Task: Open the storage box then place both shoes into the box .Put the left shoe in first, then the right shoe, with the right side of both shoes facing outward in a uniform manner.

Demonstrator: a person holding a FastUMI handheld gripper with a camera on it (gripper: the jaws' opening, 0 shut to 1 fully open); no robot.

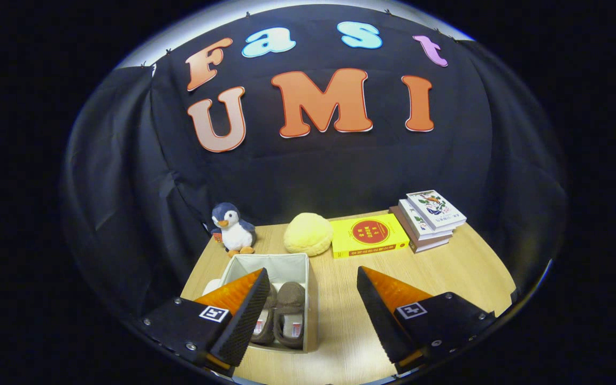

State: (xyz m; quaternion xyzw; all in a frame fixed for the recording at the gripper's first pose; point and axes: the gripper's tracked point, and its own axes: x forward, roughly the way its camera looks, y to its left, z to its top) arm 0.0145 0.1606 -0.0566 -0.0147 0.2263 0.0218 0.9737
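Observation:
An open fabric storage box (301,263) with pale walls stands on the wooden table, just ahead of my left finger. Two brown slipper-like shoes lie side by side inside it, toes pointing away: one (292,315) in plain sight, the other (266,315) partly hidden behind my left finger (244,315). My gripper (312,280) is open, held above the table, with bare tabletop between its fingers. The right finger (380,315) hangs over the table to the right of the box. A pale rounded thing (213,286), perhaps the box lid, peeks out left of the box.
Behind the box sit a plush penguin (233,229) and a yellow round cushion (308,233). A yellow book (369,236) lies right of the cushion, and a stack of books (428,219) stands at the back right. The wooden table (447,278) stretches right of the box.

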